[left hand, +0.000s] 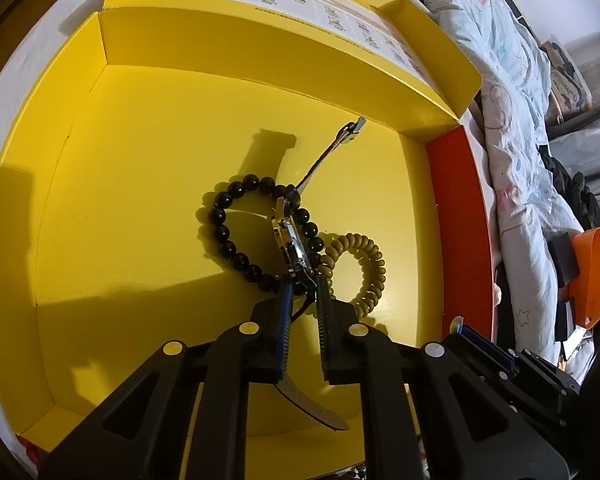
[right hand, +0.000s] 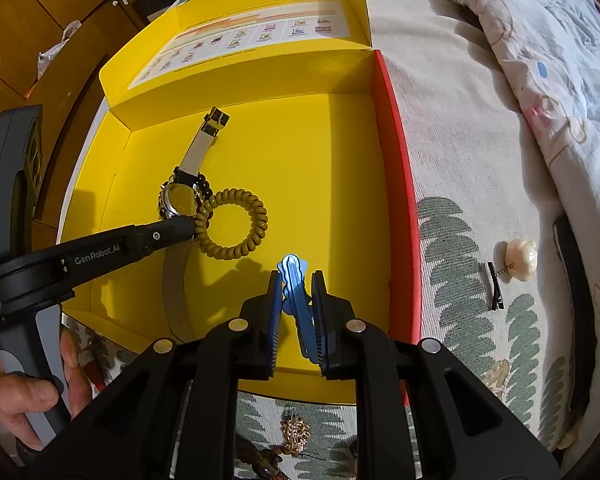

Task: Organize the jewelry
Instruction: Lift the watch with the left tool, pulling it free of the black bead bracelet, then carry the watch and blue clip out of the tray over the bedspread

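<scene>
1. Left wrist view: we hold the left tool clamped on the wristwatch, its fingers closed on the strap just below the case; the far strap end and buckle point toward the back wall of the yellow box.
2. Right wrist view: our right tool is closed on a blue hair clip, poised over the near right part of the box floor, with no contact yet visible.
3. To finish well, we judge the watch should be lowered until it lies flat before the grip eases, so it does not drag the black bead bracelet it overlaps or the olive coil hair tie it touches.
4. We would set the clip on bare floor, apart from that cluster.
5. Box contents: watch, bead bracelet, coil tie.
6. Outside on the bed cover: a shell-shaped clip, a black clip and a gold piece.
</scene>
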Tool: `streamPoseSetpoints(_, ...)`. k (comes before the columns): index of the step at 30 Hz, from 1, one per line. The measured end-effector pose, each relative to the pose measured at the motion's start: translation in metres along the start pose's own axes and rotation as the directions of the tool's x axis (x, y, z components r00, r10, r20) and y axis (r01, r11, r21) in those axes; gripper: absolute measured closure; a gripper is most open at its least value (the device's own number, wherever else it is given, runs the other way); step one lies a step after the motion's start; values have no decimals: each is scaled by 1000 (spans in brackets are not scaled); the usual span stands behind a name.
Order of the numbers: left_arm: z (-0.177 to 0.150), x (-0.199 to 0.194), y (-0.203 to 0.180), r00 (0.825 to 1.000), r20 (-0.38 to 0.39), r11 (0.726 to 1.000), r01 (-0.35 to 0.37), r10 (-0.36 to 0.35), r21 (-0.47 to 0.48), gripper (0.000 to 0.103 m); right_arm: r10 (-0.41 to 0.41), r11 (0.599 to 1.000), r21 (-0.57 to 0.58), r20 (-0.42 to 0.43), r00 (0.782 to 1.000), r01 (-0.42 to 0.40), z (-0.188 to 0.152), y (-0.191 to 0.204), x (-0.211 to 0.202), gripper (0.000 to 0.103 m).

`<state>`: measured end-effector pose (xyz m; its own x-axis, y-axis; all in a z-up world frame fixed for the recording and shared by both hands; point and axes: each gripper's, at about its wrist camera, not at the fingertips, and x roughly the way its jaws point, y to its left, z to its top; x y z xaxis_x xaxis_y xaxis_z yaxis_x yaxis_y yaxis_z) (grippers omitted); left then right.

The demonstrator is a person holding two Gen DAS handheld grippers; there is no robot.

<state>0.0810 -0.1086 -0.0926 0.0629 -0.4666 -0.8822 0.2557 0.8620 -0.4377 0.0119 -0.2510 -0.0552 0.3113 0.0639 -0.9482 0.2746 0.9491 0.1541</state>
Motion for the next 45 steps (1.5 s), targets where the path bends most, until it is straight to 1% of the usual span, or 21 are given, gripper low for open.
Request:
streamPoseSetpoints(5, 1, -3, 0, 1000, 6, 1000, 8, -8, -2, 92, 16, 1000, 10, 16, 1000, -16, 0, -3, -8, 87)
streamPoseSetpoints(15, 6, -39, 4, 996, 80, 1000, 28, -27, -6, 93, 88, 995, 36, 90, 992, -92, 1, -17, -47, 87)
streamPoseSetpoints(16, 5, -42, 2, 996, 87, 1000, 27, -26, -4, 93, 100, 994, 42, 105, 989, -105, -1, -22, -56, 87)
streamPoseSetpoints(19, 0, -57, -4, 994, 107, 1000, 29, -30, 12, 93, 98, 993, 58, 136, 986, -107, -6, -35, -78, 87)
streamPoseSetpoints(22, -11, -73, -12, 991, 128, 999, 30, -35, 39, 93, 87, 990, 95, 173, 981, -104, -18, -61, -101, 87)
streamPoseSetpoints(27, -41, -102, -17, 986, 159, 997, 38, -49, 72, 93, 42, 983, 167, 204, 978, -77, -52, -103, -128, 87)
streamPoseSetpoints(30, -69, -118, -11, 984, 172, 996, 22, -36, 82, 93, 15, 975, 215, 203, 979, -60, -76, -129, -137, 87)
streamPoseSetpoints(31, -77, -121, -10, 984, 173, 996, 17, -32, 83, 93, 6, 971, 232, 190, 982, -51, -85, -137, -136, 87)
streamPoseSetpoints(34, -105, -127, 1, 986, 166, 997, 22, -35, 80, 93, -15, 966, 258, 157, 988, -26, -105, -149, -129, 87)
streamPoseSetpoints(38, -142, -134, 18, 985, 174, 997, -8, -5, 75, 93, -33, 956, 292, 106, 994, 0, -132, -162, -108, 87)
streamPoseSetpoints(40, -161, -136, 25, 984, 176, 997, -16, 2, 82, 93, -29, 950, 313, 85, 996, 1, -143, -169, -99, 87)
streamPoseSetpoints(45, -200, -134, 44, 985, 170, 997, -32, 19, 72, 93, -32, 935, 354, 52, 998, 11, -157, -181, -83, 87)
